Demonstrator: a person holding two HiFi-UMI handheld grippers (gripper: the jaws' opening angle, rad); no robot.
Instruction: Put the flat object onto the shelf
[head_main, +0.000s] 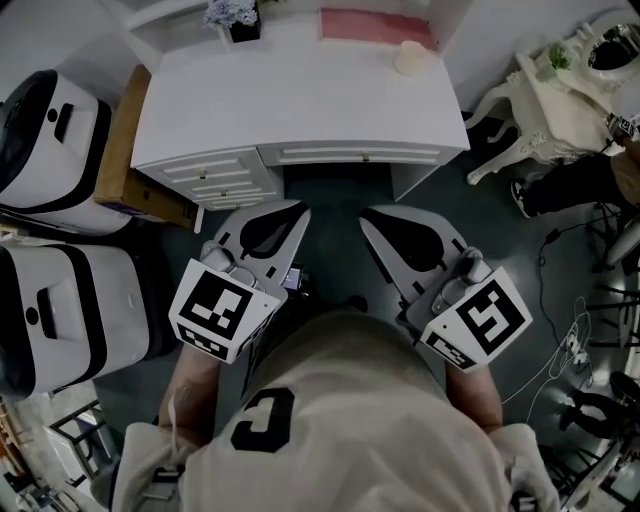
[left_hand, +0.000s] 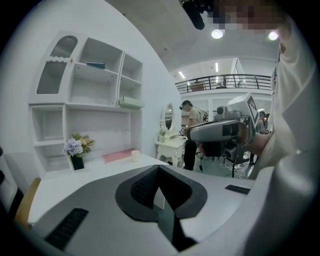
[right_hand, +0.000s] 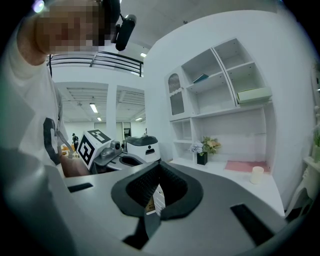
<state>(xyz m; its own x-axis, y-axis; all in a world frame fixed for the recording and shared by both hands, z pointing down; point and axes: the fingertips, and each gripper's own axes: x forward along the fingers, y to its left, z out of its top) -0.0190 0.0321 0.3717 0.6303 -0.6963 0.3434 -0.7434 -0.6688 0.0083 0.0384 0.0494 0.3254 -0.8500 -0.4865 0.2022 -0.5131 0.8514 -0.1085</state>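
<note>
Pink flat rectangular mat (head_main: 378, 27) lies on the smooth white desk (head_main: 300, 110), beside a cream cylindrical candle (head_main: 411, 56), below the shelves (left_hand: 95, 71). Left gripper (head_main: 298, 208) and right gripper (head_main: 366, 214), with ribbed black pads, are both pressed together.

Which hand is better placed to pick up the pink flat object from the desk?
Probably right: the pink flat object lies at the right rear of the desk, more in line with the right tongs.
</note>
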